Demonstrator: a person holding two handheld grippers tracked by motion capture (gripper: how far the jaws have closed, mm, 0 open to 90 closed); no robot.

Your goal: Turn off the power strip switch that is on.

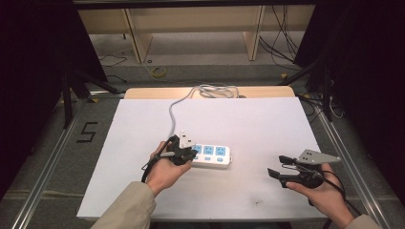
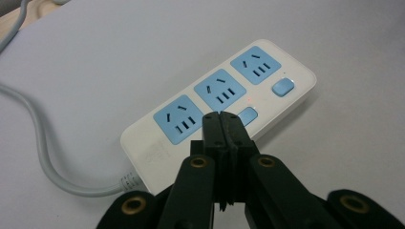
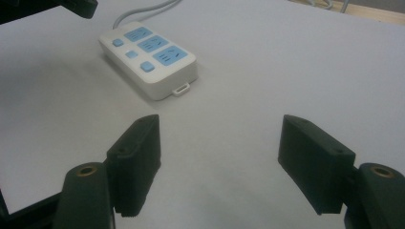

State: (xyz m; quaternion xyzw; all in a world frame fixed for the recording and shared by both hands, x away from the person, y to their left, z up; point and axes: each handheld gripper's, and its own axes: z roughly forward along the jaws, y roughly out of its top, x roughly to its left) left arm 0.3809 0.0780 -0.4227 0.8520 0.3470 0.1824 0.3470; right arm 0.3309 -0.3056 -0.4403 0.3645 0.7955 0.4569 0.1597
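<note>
Power strip (image 1: 210, 155) lying mid-table (image 1: 248, 119), cable (image 2: 33, 138) trailing away. Left tongs (image 2: 220, 117) pinched closed, empty, tips over the middle switch (image 2: 248, 116). Right tongs (image 3: 219, 162) spread wide, empty, well apart. Risk: off-centre push, tips slipping off, unheld strip sliding.

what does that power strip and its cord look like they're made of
The power strip looks like moulded white plastic with a smooth satin finish, rounded edges and a soft sheen; its socket faces look like matte light-blue plastic. The cord looks like grey rubber or PVC sheathing, judging by its loose bends.
</note>
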